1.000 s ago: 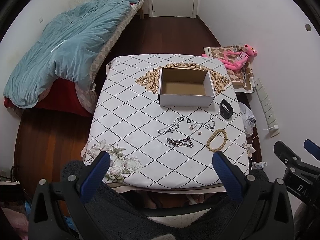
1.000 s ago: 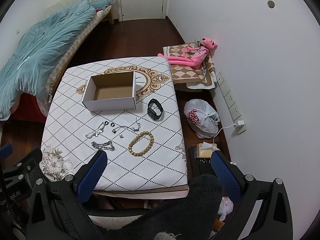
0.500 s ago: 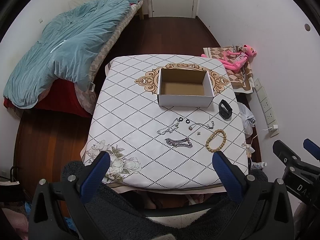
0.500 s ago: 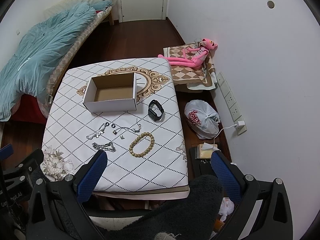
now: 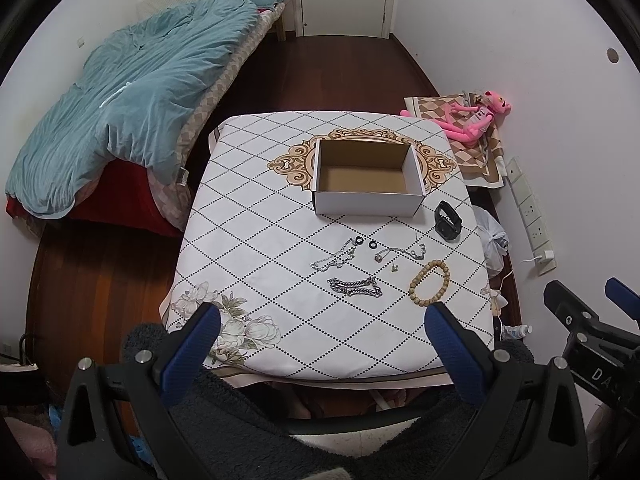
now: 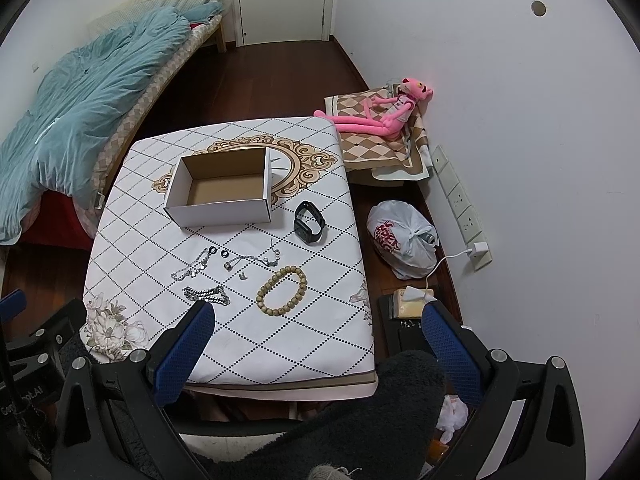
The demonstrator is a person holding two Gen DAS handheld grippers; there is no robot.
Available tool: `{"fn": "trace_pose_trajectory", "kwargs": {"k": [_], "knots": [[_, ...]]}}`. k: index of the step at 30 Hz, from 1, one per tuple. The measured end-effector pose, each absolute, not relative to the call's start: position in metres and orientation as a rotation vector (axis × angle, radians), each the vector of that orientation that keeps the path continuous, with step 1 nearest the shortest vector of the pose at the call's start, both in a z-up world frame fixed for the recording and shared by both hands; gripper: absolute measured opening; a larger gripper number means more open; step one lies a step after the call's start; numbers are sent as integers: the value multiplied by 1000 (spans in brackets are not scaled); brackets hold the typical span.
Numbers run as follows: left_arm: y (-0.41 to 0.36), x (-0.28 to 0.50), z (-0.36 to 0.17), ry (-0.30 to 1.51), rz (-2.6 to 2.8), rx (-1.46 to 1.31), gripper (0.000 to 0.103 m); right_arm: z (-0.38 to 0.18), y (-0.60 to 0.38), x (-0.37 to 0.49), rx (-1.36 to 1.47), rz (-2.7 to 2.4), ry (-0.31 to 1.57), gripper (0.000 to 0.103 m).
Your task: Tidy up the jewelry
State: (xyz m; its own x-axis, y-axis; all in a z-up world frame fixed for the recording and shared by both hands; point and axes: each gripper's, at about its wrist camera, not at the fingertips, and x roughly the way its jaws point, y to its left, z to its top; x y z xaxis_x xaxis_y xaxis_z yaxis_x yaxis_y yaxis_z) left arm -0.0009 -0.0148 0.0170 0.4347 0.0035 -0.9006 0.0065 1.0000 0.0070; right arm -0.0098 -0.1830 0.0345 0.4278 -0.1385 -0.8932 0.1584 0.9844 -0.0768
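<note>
Between our two grippers nothing is held: the left gripper [image 5: 320, 334] hangs with its blue fingers spread wide, and the right gripper [image 6: 316, 330] is spread just as wide, both well above the near edge of the table [image 5: 256, 224]. Over the last second almost nothing has changed — the table has only slid a touch in both views, so we are drifting, not yet reaching. By our reading the sorting has not begun: the cardboard box [image 5: 368, 178] is empty and every piece lies loose on the cloth.

Nearest us lies the dark chain bracelet [image 5: 355, 287], its long axis running left to right across the table. Just right of it sits the wooden bead bracelet [image 5: 429, 283], a flat loop tilted slightly. Beyond are the thin silver chains [image 5: 334, 258] and, beside the box, the black watch [image 5: 448, 222].
</note>
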Motion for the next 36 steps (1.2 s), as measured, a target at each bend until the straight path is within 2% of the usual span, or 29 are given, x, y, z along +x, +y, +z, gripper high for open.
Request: {"fn": "trace_pose_trajectory", "kwargs": {"k": [23,28,33,36], "knots": [[-16,-2,16,1107,-5,11,103,32,-184,-3,28,-192,1096,103],[-17,23,-6,1083,45,43,103,-4,-196,19,55,-232,1127,103],[-17,57,-60,1150,64,74,103,-73,-208,50,96,-256,1229,103],[-19,71,-96,1215,60,88,103,-122,-210,66,107,-258,1315,98]]}}
